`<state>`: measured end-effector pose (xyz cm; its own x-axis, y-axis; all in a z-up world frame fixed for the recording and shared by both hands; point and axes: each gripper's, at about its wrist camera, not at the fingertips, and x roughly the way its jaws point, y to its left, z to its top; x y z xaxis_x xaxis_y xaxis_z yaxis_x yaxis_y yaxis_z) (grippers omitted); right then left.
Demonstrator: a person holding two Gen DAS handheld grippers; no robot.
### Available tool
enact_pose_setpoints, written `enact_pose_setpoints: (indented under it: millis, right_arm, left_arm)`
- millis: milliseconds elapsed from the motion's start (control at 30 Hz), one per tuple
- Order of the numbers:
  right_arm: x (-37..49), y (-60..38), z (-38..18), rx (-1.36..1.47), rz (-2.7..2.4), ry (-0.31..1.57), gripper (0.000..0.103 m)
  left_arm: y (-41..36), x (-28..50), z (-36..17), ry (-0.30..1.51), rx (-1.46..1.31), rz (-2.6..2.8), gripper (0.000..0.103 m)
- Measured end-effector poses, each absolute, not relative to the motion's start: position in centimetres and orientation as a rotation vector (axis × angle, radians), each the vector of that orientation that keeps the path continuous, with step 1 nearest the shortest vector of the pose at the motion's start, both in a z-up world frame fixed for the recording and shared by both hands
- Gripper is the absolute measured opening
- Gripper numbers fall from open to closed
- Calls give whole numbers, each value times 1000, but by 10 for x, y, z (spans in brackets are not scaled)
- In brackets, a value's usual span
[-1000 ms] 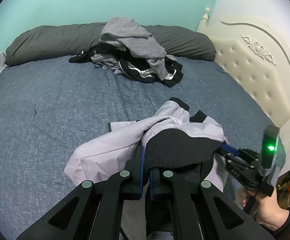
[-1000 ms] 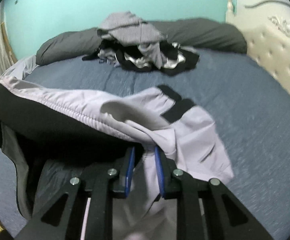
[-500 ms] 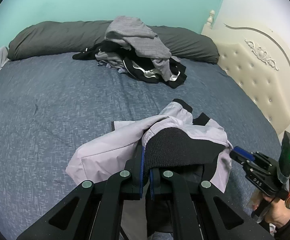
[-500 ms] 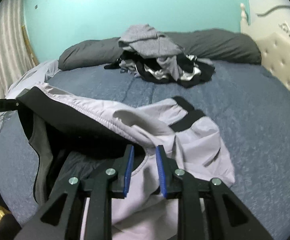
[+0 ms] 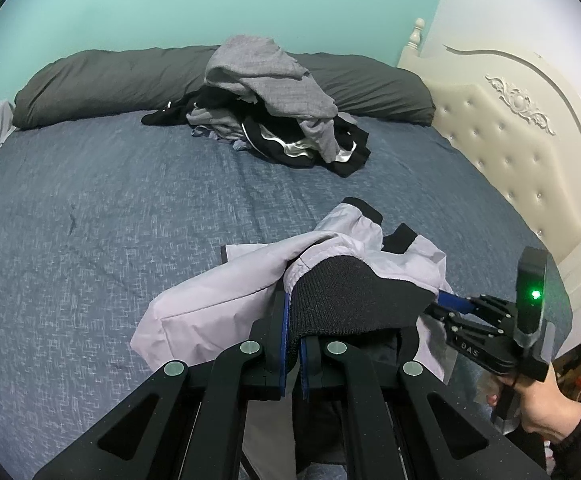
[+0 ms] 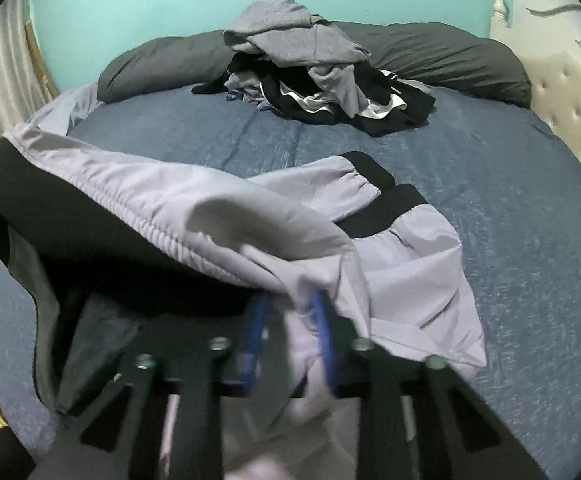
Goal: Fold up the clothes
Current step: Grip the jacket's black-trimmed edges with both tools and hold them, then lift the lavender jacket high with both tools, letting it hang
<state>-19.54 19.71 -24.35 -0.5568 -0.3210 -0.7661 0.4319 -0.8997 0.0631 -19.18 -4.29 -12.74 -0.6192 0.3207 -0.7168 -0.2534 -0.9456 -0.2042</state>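
Lilac jacket (image 5: pixel 226 300) with black ribbed trim, half lifted off the near edge of the blue bed (image 5: pixel 110 220), its far part with the two black cuffs lying slack on the cover. Left gripper (image 5: pixel 293 320) pinched narrow on the black knit hem, the blue pads nearly meeting through the cloth — a hold at one end of the band, likely so the hem can be drawn out straight. Right gripper (image 6: pixel 288 344) blurred in its own view; lilac cloth between the blue pads, jaws seemingly apart by a fair gap, so whether clamped or only closing on the fabric cannot be told. From the left view, the same tool held in a hand (image 5: pixel 542 408) low at the right, tip tucked under the jacket's edge. Hem stretched between the two holds like a line, body sagging beneath — a fit for spreading the garment flat, or just as well for carrying a half over. Heap of grey and black clothes (image 5: pixel 274 108) well apart at the far side, against the long dark pillow (image 5: pixel 102 80); no folded stack in sight.
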Motion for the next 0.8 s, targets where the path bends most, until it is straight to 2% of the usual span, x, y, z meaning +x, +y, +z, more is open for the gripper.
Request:
enact_pose_setpoints:
  millis: [33, 233, 400, 800]
  right_arm:
    - [-197, 197, -245, 1175, -2441, 190, 4]
    - [-188, 209, -200, 1011, -2498, 189, 2]
    - [-173, 225, -118, 810, -2530, 138, 2]
    - [-107, 251, 120, 316, -2593, 198, 2]
  left_arm:
    - [-43, -191, -127, -116, -1158, 2572, 4]
    - [-51, -186, -111, -139, -1107, 2627, 4]
    - [-60, -170, -69, -150, -1011, 2687, 4]
    - [-61, -92, 134, -96, -607, 2839, 4]
